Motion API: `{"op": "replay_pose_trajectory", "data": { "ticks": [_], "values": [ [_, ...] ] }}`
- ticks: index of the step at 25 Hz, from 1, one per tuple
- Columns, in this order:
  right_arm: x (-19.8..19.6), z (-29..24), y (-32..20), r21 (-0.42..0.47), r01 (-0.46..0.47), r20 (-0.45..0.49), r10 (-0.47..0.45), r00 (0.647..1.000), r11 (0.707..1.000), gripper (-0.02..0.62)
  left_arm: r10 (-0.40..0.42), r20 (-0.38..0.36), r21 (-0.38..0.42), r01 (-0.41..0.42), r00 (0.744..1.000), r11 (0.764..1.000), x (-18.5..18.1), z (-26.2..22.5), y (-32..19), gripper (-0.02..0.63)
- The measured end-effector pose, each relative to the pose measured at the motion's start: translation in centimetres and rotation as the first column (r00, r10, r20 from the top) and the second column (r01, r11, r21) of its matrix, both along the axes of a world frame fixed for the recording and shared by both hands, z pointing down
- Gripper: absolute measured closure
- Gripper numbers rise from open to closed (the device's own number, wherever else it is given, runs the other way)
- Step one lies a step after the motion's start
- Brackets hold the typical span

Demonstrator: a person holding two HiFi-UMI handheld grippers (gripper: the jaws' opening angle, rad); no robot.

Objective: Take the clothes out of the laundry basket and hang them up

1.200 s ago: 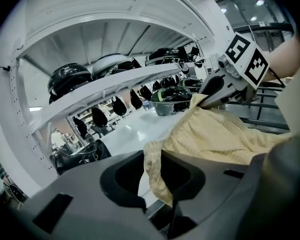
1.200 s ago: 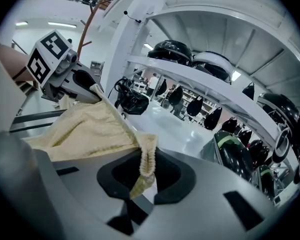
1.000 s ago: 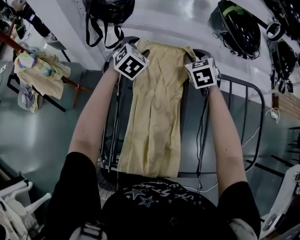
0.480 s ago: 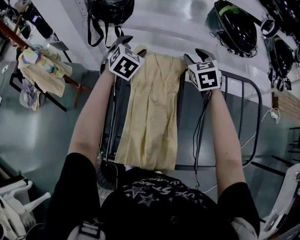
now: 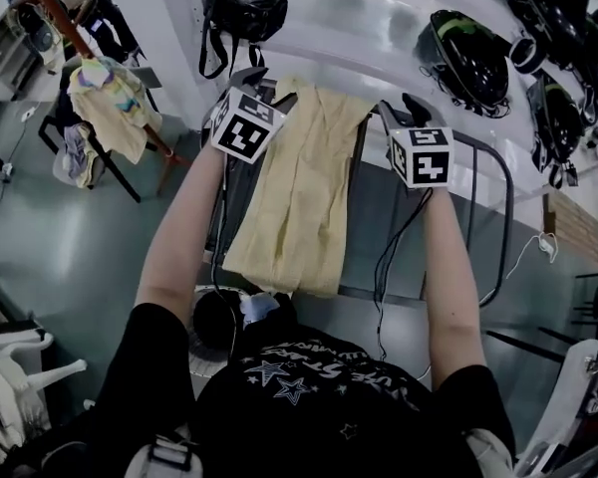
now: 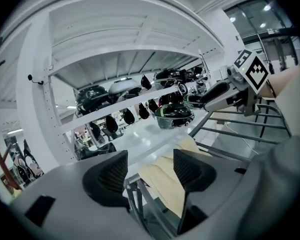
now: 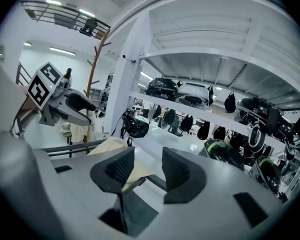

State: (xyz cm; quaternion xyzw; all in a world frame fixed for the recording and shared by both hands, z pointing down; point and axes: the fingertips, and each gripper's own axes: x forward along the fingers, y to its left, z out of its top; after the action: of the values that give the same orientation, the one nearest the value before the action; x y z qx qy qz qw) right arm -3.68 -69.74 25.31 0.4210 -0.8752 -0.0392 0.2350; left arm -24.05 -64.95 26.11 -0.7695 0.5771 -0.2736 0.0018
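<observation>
Yellow cloth (image 5: 297,202): draped over the drying rack (image 5: 507,227), long axis running away from the person, far end over the top rail.

Left gripper (image 6: 149,170): just beside the cloth's left edge, the nearer tool. Jaws apart, lately widening, nothing pinched.

Right gripper (image 7: 149,170): clear of the right edge. Jaws apart, lately narrowing slightly, gripping nothing.

Judgement: cloth released and hung.

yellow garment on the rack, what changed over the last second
Both grippers lifted clear of its top edge. The jaws of the left gripper have just been opening; those of the right gripper opened, then narrowed slightly. Both stand apart, empty. The yellow garment stayed draped over the rack.
</observation>
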Motion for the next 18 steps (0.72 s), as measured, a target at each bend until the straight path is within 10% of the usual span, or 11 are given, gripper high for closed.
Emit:
{"op": "replay_pose_trajectory", "data": {
  "ticks": [18],
  "values": [
    [5.7, -3.5, 20.9, 0.128, 0.052, 0.17, -0.073, 0.983, 0.99, 0.555, -0.105, -0.168, 0.114, 0.125, 0.98, 0.986, 7.1, -2.9, 23.1, 0.466]
  ]
}}
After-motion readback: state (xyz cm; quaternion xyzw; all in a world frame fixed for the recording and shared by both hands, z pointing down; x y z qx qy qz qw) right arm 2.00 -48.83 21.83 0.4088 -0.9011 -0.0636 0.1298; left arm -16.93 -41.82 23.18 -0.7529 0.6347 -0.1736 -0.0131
